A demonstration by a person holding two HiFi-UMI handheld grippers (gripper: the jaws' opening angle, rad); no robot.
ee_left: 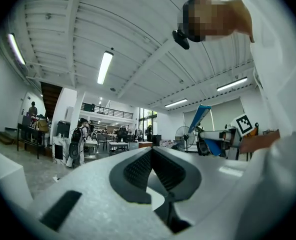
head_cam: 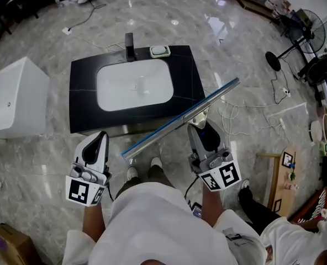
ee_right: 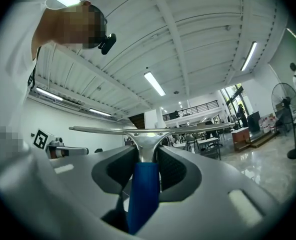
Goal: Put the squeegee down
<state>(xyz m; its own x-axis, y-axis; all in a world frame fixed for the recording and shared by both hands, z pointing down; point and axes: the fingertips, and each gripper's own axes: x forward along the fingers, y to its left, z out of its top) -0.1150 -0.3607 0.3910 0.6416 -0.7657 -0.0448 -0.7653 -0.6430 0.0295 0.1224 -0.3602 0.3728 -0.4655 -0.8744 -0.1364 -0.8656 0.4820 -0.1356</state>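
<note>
The squeegee [head_cam: 180,119] has a long metal blade with a blue rubber edge and a blue handle [ee_right: 144,194]. My right gripper [head_cam: 199,127] is shut on that handle and holds the blade slanted in the air, just in front of the black sink counter [head_cam: 80,93]. In the right gripper view the blade [ee_right: 148,130] lies crosswise beyond the jaws. My left gripper [head_cam: 101,138] hangs level at the left of the person's body, shut and holding nothing. The left gripper view shows its pads [ee_left: 138,169] meeting at the tips, with the squeegee [ee_left: 204,115] off to the right.
The counter holds a white basin [head_cam: 135,84], a black faucet [head_cam: 130,46] and a small dish [head_cam: 159,51] at its back edge. A white box [head_cam: 14,98] stands at the left. Cables [head_cam: 246,112], fans [head_cam: 307,26] and a wooden stand [head_cam: 282,175] crowd the right floor.
</note>
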